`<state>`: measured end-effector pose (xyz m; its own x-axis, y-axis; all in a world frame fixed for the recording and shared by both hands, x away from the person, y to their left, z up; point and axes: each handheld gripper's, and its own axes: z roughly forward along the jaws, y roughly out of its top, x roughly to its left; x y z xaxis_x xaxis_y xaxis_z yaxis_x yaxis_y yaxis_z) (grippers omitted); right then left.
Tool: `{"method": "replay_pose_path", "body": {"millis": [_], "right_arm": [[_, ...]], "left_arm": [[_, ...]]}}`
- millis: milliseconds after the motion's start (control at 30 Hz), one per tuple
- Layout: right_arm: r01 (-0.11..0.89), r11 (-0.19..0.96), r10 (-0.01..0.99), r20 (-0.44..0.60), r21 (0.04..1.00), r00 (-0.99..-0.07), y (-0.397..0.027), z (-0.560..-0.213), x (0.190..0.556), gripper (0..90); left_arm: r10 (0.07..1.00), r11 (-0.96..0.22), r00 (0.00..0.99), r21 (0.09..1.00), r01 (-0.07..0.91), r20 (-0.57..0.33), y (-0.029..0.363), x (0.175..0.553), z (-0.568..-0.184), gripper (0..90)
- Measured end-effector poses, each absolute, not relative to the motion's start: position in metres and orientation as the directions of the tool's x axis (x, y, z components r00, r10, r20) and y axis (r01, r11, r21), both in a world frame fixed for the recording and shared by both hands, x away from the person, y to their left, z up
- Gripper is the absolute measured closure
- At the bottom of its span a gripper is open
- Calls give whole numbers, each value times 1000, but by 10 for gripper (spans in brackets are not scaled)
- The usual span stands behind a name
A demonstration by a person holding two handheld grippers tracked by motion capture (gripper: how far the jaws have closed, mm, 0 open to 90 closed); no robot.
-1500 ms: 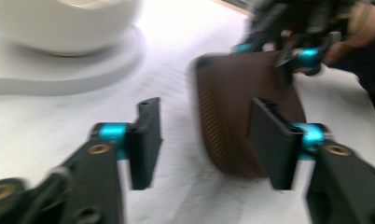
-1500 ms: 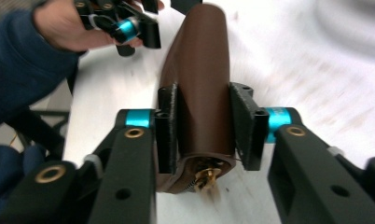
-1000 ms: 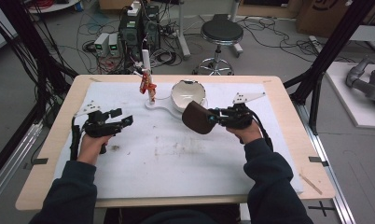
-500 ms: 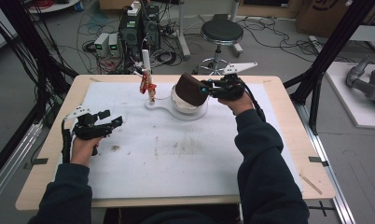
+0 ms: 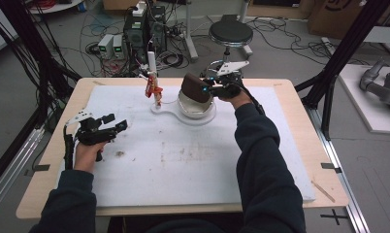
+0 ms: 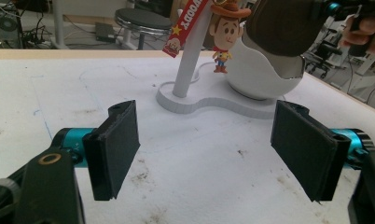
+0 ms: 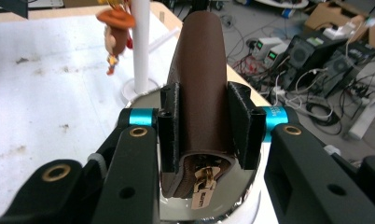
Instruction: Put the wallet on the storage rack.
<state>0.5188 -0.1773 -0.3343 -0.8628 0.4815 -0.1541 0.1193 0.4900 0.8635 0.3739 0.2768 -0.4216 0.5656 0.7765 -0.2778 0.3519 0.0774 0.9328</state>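
Over at the far side of the table point(image 5: 76, 204) the right gripper point(image 5: 210, 88) is clenched on a brown zip pouch point(image 5: 193, 88) — pads on both flat sides, zipper pull dangling at the near end in the right gripper view point(image 7: 200, 189). It hangs right above the white bowl point(image 5: 195, 108), which sits on a white stand point(image 5: 171, 113) with a post and a little cowboy figure point(image 5: 154, 90) just to the left. The pouch's long axis runs along the jaws, tilted up and away from the hand, so I'd guess it goes into the bowl next — straight down, nothing sideways. The left gripper point(image 5: 116, 123) is well apart at the near left, jaws wide and holding nothing.
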Motion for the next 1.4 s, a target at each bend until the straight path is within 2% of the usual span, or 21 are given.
{"method": "replay_pose_path", "body": {"millis": [333,533,600,733,867,933,967,1067,1100,1167,1233,1300,1400], "right_arm": [[83,516,437,-179,853,-881,-181,-345,526,675],[34,620,388,-268,784,-882,-173,-353,525,670],[46,653,387,-280,756,-879,-167,-359,526,656],[134,607,471,-219,783,-855,-164,-361,529,519],[160,536,527,-181,829,-831,-172,-353,528,492],[197,512,552,-144,836,-821,-180,-350,524,471],[248,504,571,-104,828,-814,-185,-348,521,470],[267,459,603,-77,847,-794,-200,-350,509,471],[282,441,611,-55,852,-790,-206,-352,504,450],[367,429,630,18,825,-776,-217,-354,499,346],[387,426,657,15,818,-754,-228,-355,487,305],[438,423,666,55,793,-744,-236,-355,479,234],[410,368,684,56,834,-727,-252,-359,457,238]], "left_arm": [[773,86,565,931,354,-287,277,374,-422,236],[772,85,567,930,358,-289,276,374,-423,236],[772,83,567,930,359,-288,276,374,-423,235],[771,85,567,929,361,-291,277,374,-423,236],[770,87,567,929,360,-292,278,374,-423,236],[770,88,568,930,358,-292,278,373,-423,236],[768,87,571,931,356,-290,278,373,-422,236],[768,85,577,937,339,-278,277,371,-420,236],[770,84,576,939,335,-274,277,371,-419,235],[775,84,574,943,321,-264,277,370,-418,235],[781,79,570,946,316,-255,277,370,-417,226],[786,65,567,945,320,-246,277,370,-418,207],[784,56,573,946,319,-240,276,370,-418,203]]}}
